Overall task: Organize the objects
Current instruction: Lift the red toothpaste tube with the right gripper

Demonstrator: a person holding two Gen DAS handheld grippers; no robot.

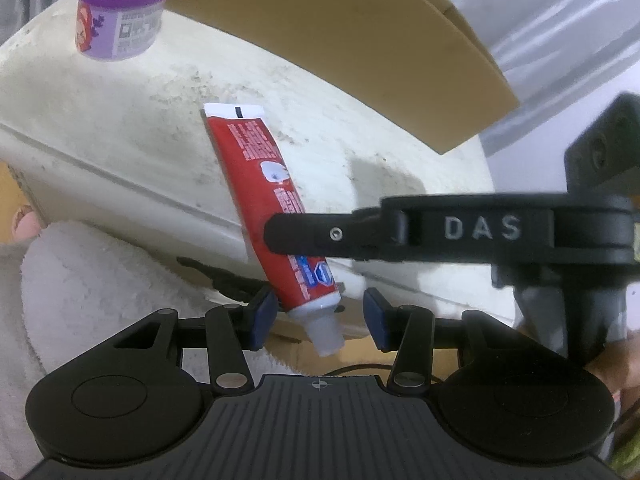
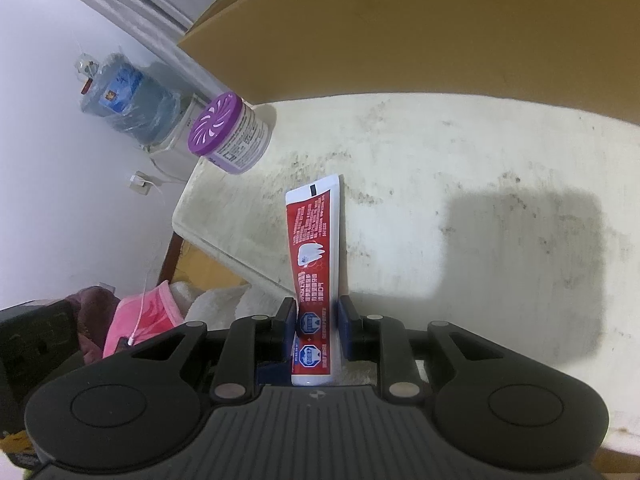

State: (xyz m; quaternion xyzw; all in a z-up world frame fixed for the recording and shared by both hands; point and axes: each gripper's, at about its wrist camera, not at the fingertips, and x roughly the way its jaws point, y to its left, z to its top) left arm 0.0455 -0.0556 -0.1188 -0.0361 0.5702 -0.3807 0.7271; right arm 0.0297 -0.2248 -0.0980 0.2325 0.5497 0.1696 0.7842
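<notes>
Right gripper (image 2: 318, 328) clamped on the toothpaste tube (image 2: 316, 248) near its cap end, crimp toward twelve o'clock over the table (image 2: 460, 168); light, soft, squeezable, best gripped low; left gripper (image 1: 320, 316) jaws apart around the cap.

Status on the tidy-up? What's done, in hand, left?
Done: nothing visibly put away yet. In hand: the right gripper is shut on the red toothpaste tube; the left gripper is open around its cap end. Left: the purple-lidded jar stands on the white table beside the cardboard box.
</notes>
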